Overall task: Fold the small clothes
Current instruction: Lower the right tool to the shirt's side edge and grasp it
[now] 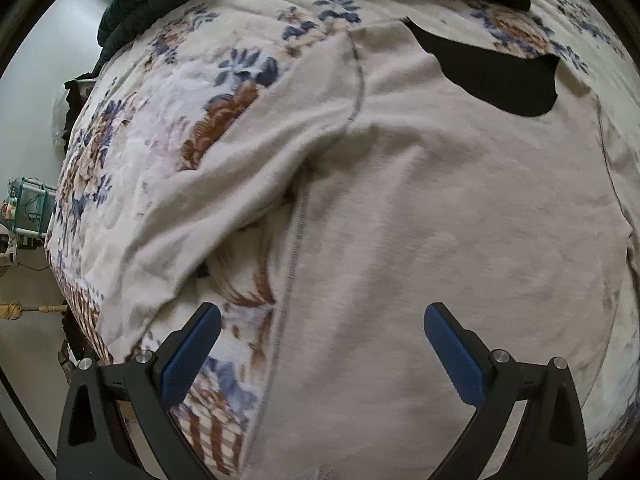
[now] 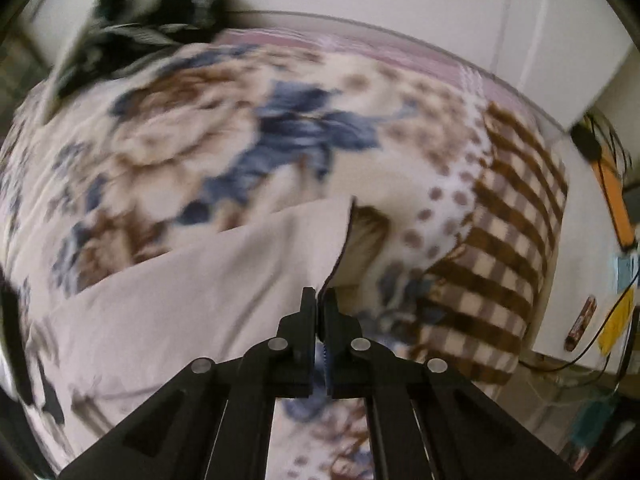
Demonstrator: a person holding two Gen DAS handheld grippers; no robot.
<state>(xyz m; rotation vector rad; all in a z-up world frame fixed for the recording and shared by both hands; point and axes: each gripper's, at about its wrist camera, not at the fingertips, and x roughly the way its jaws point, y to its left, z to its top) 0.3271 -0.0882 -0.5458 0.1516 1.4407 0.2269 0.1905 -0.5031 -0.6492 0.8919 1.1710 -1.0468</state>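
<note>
Sleeve-folding step looks underway: right hand-held gripper (image 2: pixel 319 300) clamped on shirt (image 1: pixel 440 240) edge, left hand-held gripper (image 1: pixel 322 314) spread wide, empty, needing the other sleeve.

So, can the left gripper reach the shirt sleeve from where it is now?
Probably yes. The left gripper is open above the shirt, and nothing lies between it and the sleeve.
</note>
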